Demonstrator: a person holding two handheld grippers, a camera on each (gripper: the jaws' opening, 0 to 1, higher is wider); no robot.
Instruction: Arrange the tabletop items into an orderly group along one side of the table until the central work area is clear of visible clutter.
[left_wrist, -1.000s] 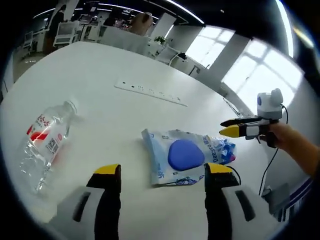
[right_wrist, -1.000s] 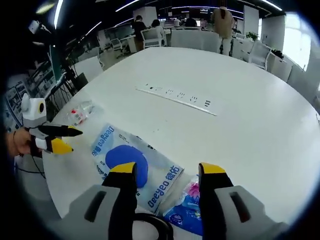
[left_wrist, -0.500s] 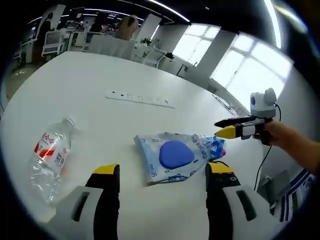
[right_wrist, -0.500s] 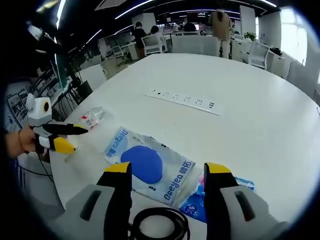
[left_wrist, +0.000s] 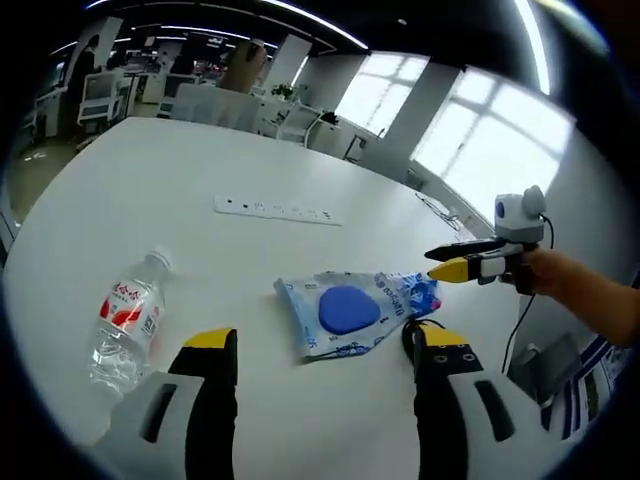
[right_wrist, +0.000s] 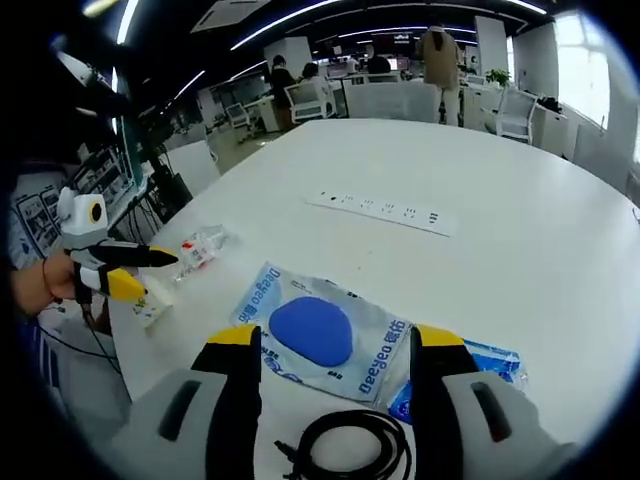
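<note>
A clear water bottle (left_wrist: 125, 320) with a red label lies on its side on the white table (left_wrist: 180, 160), left of my left gripper (left_wrist: 325, 345), which is open and holds nothing. Ahead of it lies a flat wipes pack (left_wrist: 345, 312) with a blue lid, and a smaller blue packet (left_wrist: 422, 295) sits at its right end. My right gripper (right_wrist: 337, 345) hovers open over the same wipes pack (right_wrist: 320, 335), with the blue packet (right_wrist: 480, 365) to its right and a coiled black cable (right_wrist: 350, 445) between its jaws. The bottle (right_wrist: 195, 255) lies by the left gripper (right_wrist: 150, 272).
A white power strip (left_wrist: 275, 210) lies flat across the middle of the table, also in the right gripper view (right_wrist: 385, 210). A hand (left_wrist: 560, 285) holds the right gripper (left_wrist: 440, 264) near the table's edge. Office chairs and people stand far behind.
Both cameras have pulled back from the table, so the items look smaller. The black cable has come into the right gripper view. Bottle, packs and power strip lie where they were.
</note>
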